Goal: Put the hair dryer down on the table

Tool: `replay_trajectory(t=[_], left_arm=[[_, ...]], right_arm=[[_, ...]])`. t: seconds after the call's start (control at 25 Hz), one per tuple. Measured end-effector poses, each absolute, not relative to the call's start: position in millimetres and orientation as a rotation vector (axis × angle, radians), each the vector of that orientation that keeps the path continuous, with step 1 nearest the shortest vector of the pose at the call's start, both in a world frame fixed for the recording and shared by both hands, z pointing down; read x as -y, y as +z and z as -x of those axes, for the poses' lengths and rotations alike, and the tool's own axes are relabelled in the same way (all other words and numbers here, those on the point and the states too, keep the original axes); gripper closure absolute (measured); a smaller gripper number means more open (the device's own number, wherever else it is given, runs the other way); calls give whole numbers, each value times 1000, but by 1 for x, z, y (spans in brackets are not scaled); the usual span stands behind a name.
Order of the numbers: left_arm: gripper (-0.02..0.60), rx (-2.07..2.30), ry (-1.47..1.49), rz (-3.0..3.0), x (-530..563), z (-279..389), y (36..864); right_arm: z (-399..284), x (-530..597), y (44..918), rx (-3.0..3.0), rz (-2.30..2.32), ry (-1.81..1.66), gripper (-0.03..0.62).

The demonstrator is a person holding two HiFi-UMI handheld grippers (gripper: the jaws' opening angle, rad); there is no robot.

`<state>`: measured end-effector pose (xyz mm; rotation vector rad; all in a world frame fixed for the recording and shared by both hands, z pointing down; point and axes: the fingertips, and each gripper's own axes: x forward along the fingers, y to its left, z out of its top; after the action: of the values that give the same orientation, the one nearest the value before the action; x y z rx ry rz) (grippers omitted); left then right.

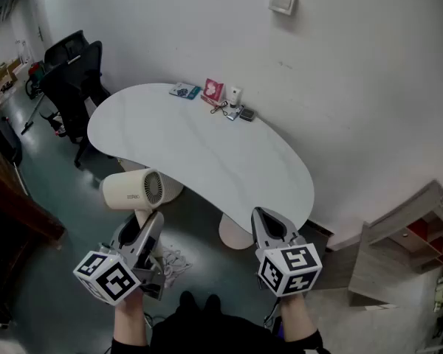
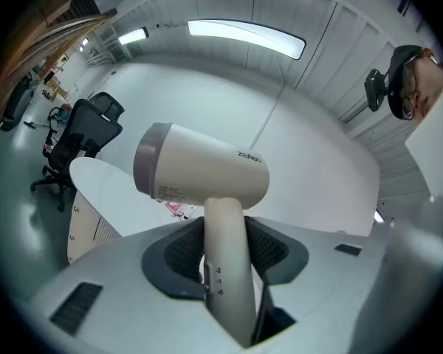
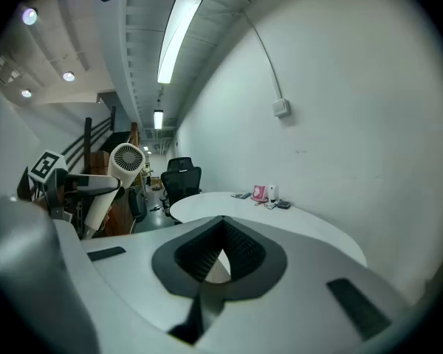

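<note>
A cream hair dryer (image 1: 133,190) with a grey rear grille hangs in the air in front of the near left edge of the white oval table (image 1: 199,153). My left gripper (image 1: 144,223) is shut on its handle, which stands upright between the dark pads (image 2: 177,253) with the barrel (image 2: 203,172) lying level above them. My right gripper (image 1: 264,216) hovers off the table's near right end, its jaws shut with nothing in them. In the right gripper view the hair dryer (image 3: 125,159) shows at the left and the table (image 3: 280,223) lies ahead of the right gripper (image 3: 221,223).
Small items sit at the table's far edge: a pink box (image 1: 213,89), a white bottle (image 1: 235,94), keys and cards. A black office chair (image 1: 74,72) stands at the far left. A wooden shelf (image 1: 406,249) is at the right. A loose cable (image 1: 173,260) lies on the floor.
</note>
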<state>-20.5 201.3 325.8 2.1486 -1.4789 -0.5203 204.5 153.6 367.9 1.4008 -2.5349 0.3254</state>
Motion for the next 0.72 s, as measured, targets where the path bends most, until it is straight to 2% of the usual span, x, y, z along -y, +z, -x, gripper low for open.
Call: replay_trajectory(t=[0.72], left_arm=[[413,1524,-536,-2088,-213,20,335]], right_arm=[[-218,-163,380,2553,-1378,378,592]])
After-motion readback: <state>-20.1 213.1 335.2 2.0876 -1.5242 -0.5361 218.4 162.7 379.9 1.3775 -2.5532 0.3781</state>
